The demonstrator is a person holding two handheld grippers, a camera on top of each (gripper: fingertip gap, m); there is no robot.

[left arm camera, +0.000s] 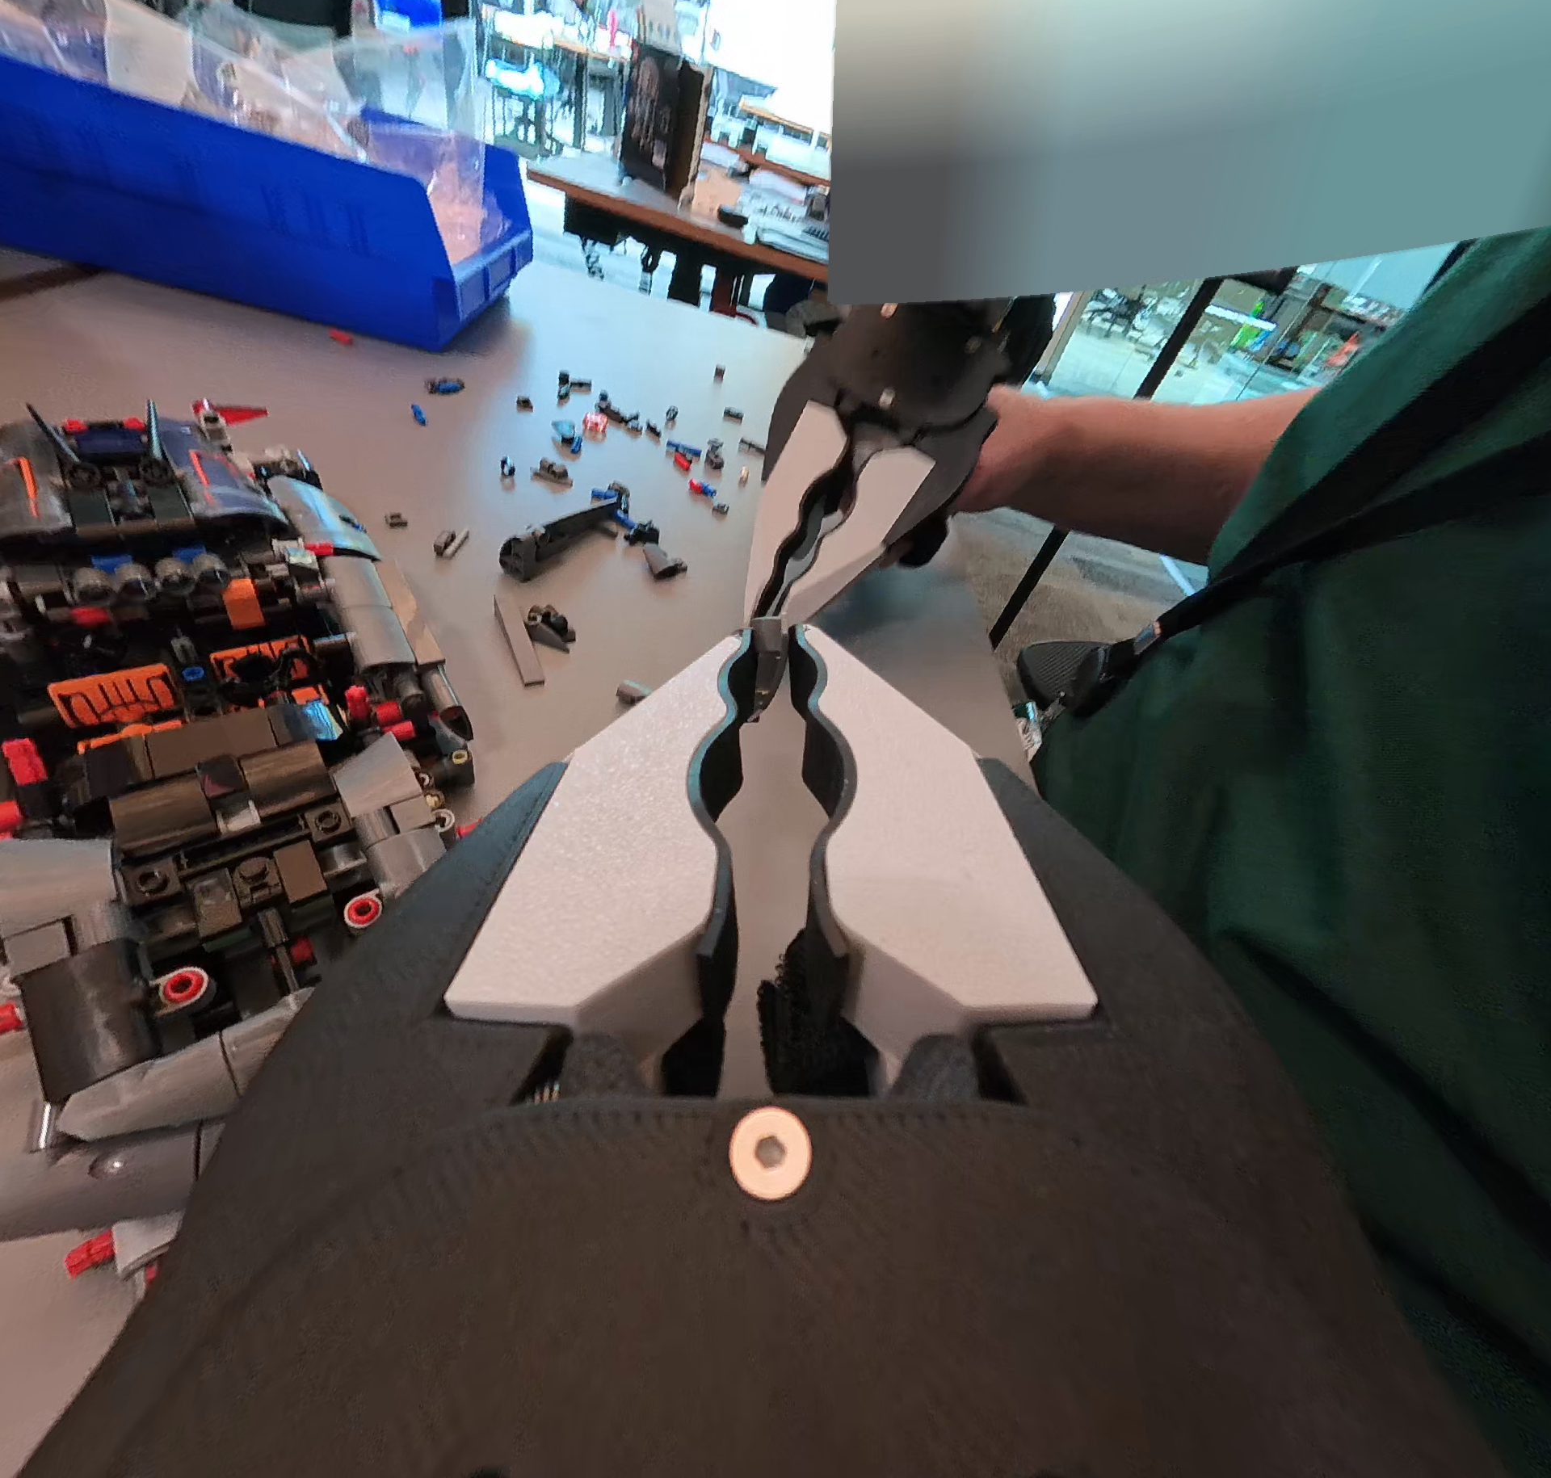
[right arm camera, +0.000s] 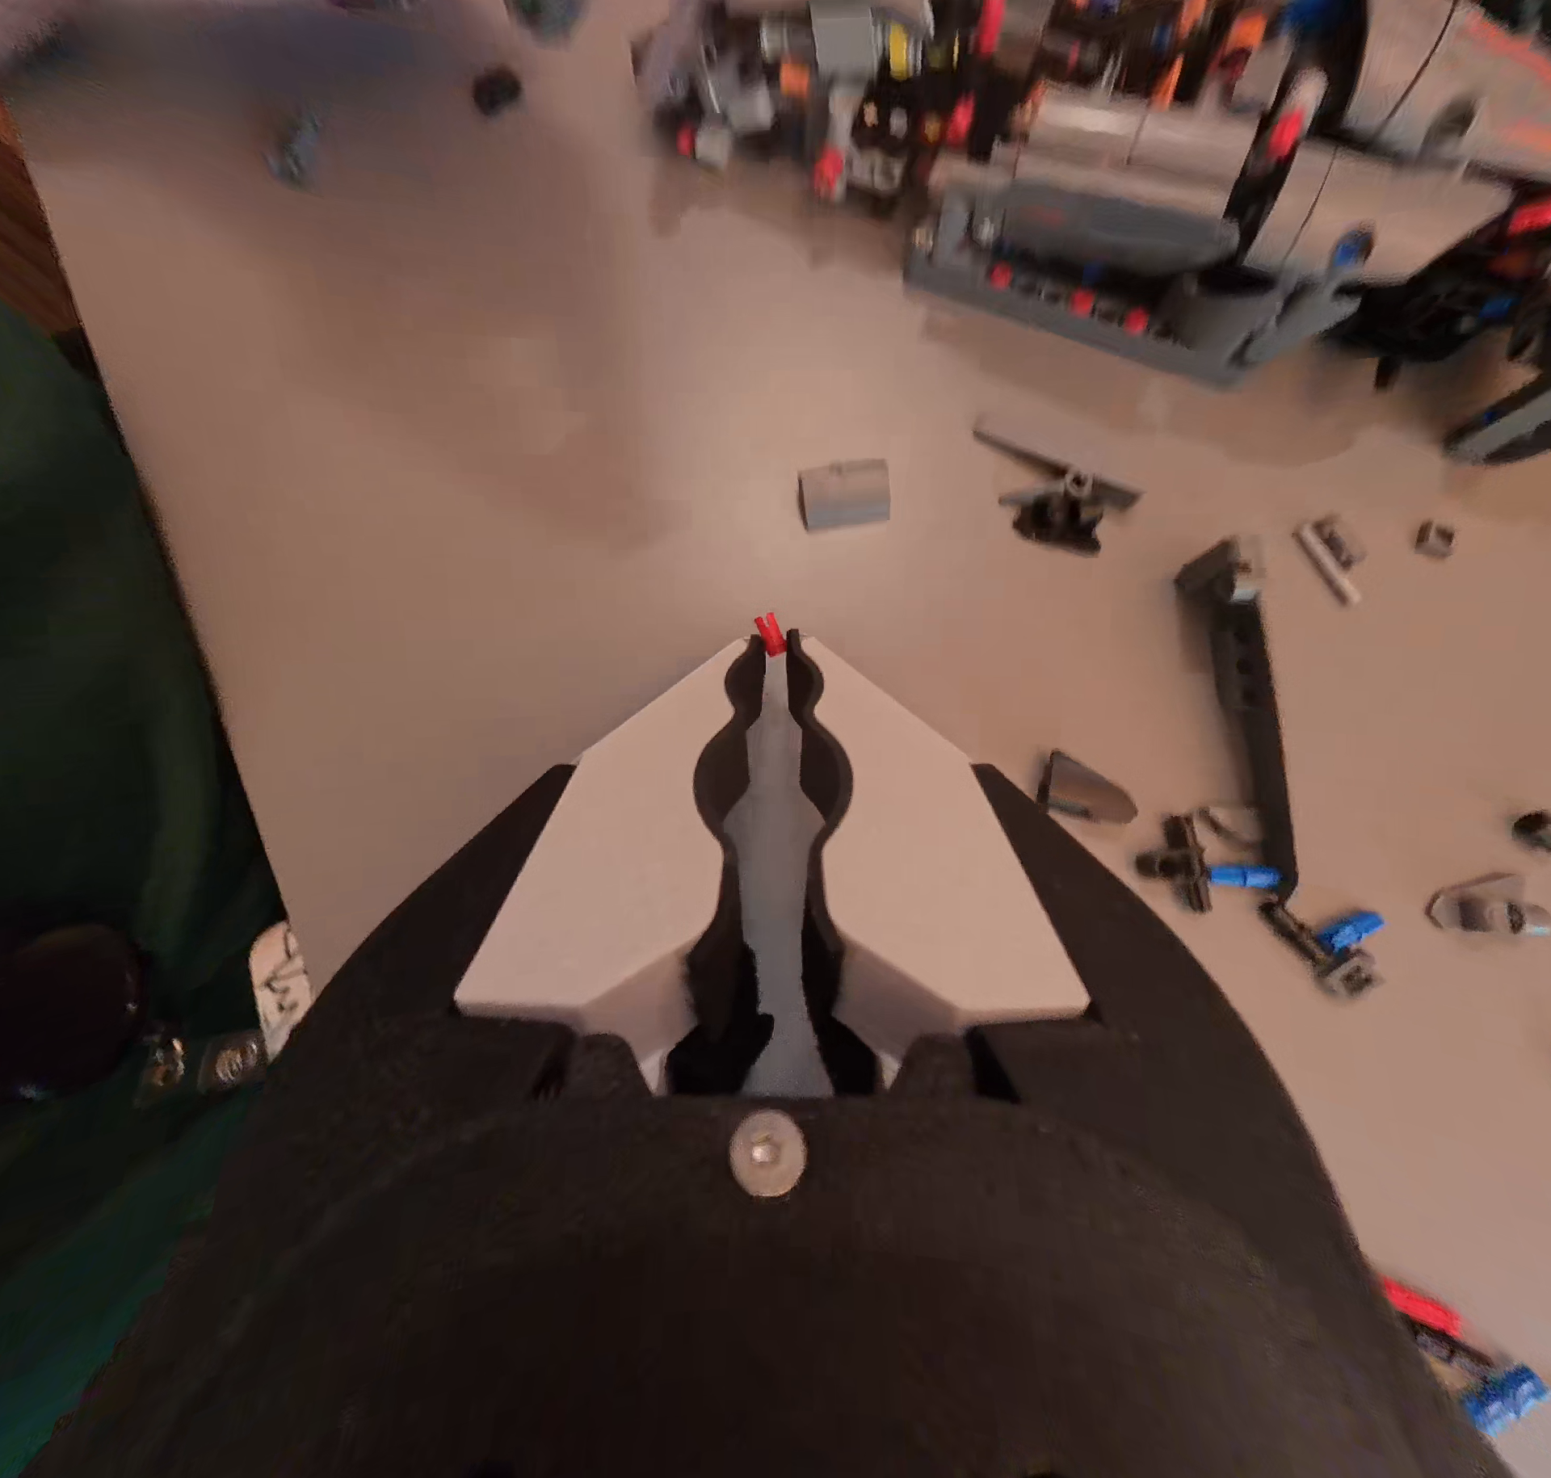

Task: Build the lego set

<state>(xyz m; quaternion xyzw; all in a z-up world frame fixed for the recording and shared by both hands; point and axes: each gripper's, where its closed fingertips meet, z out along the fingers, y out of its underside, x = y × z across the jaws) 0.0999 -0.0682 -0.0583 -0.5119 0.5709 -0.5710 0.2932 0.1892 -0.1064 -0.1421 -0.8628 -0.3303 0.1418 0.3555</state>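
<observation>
Left wrist view shows the left gripper (left arm camera: 768, 657) with its jaws closed on a small grey piece (left arm camera: 768, 661), pinched right at the tips. The right gripper (left arm camera: 776, 603) comes in from above, and its tips meet the top of that piece. It holds a tiny red pin (right arm camera: 769, 634), which shows only in the right wrist view, poking out past the closed jaws. Both grippers hang above the counter (left arm camera: 671, 330), near the person's green shirt.

The grey piece and the red pin are hard plastic. They are very light and stiff, and I think they are slippery, so they could twist or pop out of the jaws. The best hold is on the flat sides, with the end that must plug in left free. The pin looks well held that way, with its tip sticking out. A push should go straight, not at a slant.

The big model (left arm camera: 193, 699) sits on the counter to the left. It looks like a car, black and grey with orange, red and blue bits. It is knobbly, and small parts may snap off if it is bumped. Loose pieces (left arm camera: 621, 464) lie scattered behind the grippers, and a blue bin (left arm camera: 252, 204) stands farther back. The right wrist view is blurry, so I cannot say how deep the pin sits in the jaws.
</observation>
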